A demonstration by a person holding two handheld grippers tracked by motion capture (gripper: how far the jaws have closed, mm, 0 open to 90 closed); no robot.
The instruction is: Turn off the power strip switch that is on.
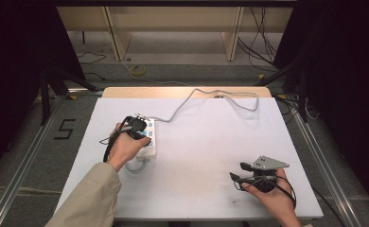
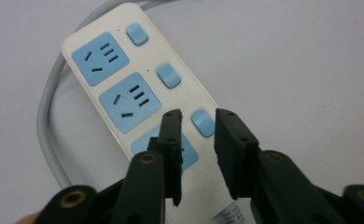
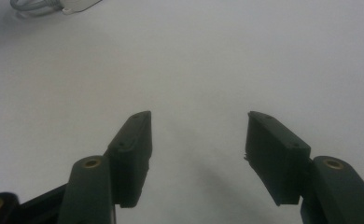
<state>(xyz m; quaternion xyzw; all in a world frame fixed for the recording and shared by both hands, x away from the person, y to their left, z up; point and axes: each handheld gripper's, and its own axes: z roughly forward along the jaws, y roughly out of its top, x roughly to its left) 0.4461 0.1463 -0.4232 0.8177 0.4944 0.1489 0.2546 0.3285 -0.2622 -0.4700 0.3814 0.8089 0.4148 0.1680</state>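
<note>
The power strip (image 1: 149, 138) is seen on the left half of the white counter (image 1: 206, 156), lying lengthwise away from the person. It is white, with blue sockets (image 2: 100, 58) in a row and a blue switch (image 2: 168, 75) beside each. Its grey cord (image 1: 206, 94) is carried from the far end toward the counter's back edge, where it is looped to the right.

The left tool (image 2: 198, 122) is held over the near part of the strip by the left hand (image 1: 125, 147), angled downward. Its jaws are set narrowly apart, with nothing gripped between them; in the left gripper view the nearest switch (image 2: 203, 124) is framed in the gap. Whether the jaw tips are touching the strip cannot be told.

The right tool (image 1: 235, 171) is held low near the counter's front right corner by the right hand (image 1: 272, 191), well apart from the strip, pointing left. Its jaws are spread wide and nothing is held; bare counter is seen between them in the right gripper view. A grey three-cornered plate (image 1: 269, 163) is carried on top.
</note>
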